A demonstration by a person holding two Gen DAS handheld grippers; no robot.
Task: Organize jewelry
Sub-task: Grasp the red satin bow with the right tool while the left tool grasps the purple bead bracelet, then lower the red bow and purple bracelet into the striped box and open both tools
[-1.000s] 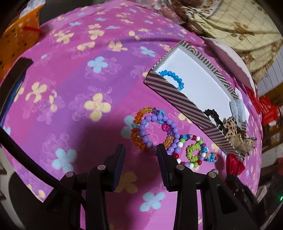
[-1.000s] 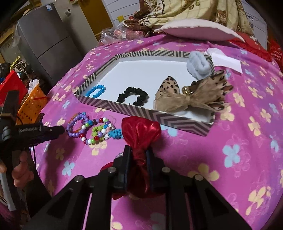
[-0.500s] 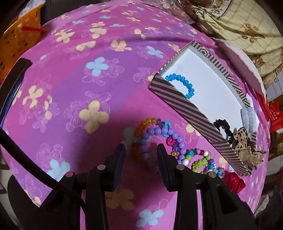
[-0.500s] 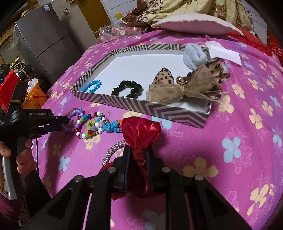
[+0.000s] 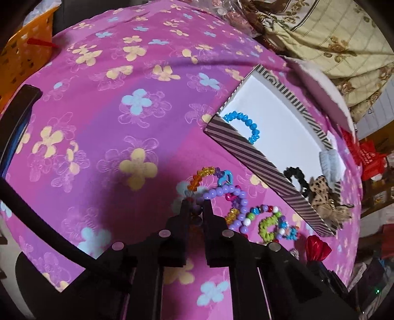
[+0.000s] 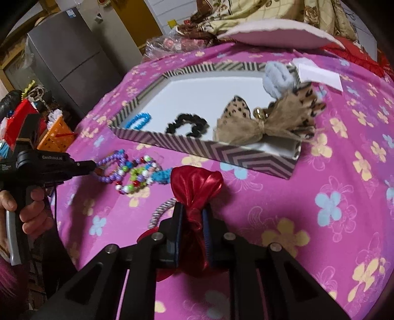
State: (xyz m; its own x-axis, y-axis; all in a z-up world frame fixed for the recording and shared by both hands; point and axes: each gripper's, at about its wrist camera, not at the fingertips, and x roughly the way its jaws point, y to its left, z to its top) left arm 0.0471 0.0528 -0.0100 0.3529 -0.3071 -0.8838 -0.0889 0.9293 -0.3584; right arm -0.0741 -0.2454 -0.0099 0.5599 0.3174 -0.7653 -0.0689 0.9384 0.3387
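The left gripper (image 5: 196, 209) is closing its fingers on the purple round-bead bracelet (image 5: 227, 194) (beads between the pads). The right gripper (image 6: 192, 216) is clenched on the red satin bow (image 6: 195, 183).

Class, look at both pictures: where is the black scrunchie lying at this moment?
The black scrunchie lies inside the striped box, near its front wall, between the blue bead bracelet and the leopard-print bow.

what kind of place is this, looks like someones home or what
Most likely a lived-in home. A soft surface under a pink flowered cloth serves as the worktop, a rumpled floral quilt lies behind it, and a grey fridge stands nearby, with household clutter around.
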